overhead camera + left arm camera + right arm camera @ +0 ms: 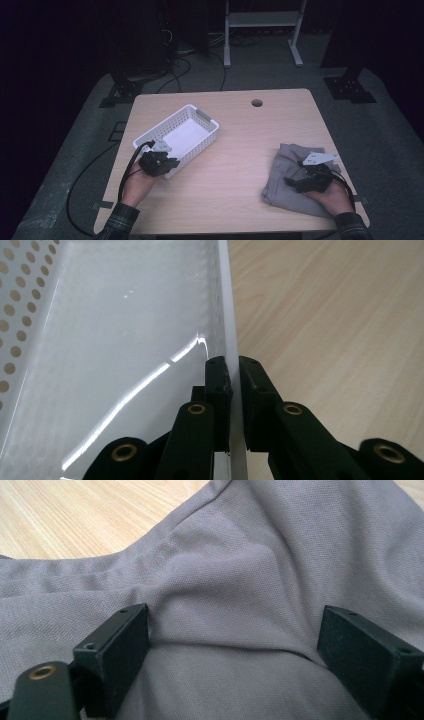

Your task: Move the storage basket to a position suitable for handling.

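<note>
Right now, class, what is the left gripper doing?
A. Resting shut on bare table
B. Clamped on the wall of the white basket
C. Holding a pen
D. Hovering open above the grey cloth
B: in the left gripper view the left gripper has its jaws closed on either side of the thin wall of the white basket, while the grey cloth lies under the other hand.

One white basket (192,131), one grey cloth (287,172), two grippers.
</note>
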